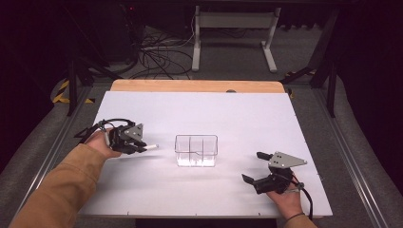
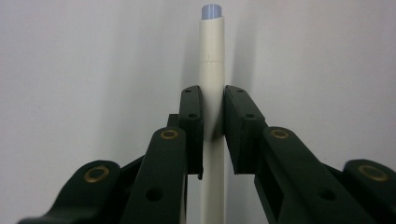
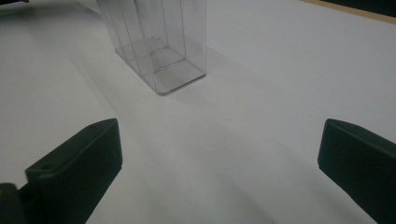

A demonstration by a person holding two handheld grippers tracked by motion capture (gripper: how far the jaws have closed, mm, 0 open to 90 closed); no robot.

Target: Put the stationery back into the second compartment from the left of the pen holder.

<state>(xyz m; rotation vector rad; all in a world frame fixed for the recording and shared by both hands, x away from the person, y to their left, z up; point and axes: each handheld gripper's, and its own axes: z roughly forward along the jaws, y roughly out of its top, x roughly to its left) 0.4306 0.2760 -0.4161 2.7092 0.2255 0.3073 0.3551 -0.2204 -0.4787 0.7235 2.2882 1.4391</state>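
A white pen-like stick with a pale blue tip is clamped between the jaws of my left gripper. In the high view this stick pokes out to the right of the left gripper, pointing at a clear plastic divided box in the middle of the table. My right gripper rests near the front right of the table, wide open with nothing in it. In the right gripper view the clear box stands ahead and to the left of the spread jaws.
A white sheet covers the table, with a wooden strip along the far edge. Beyond it are cables and a white desk frame on the floor. Metal rails run along both sides.
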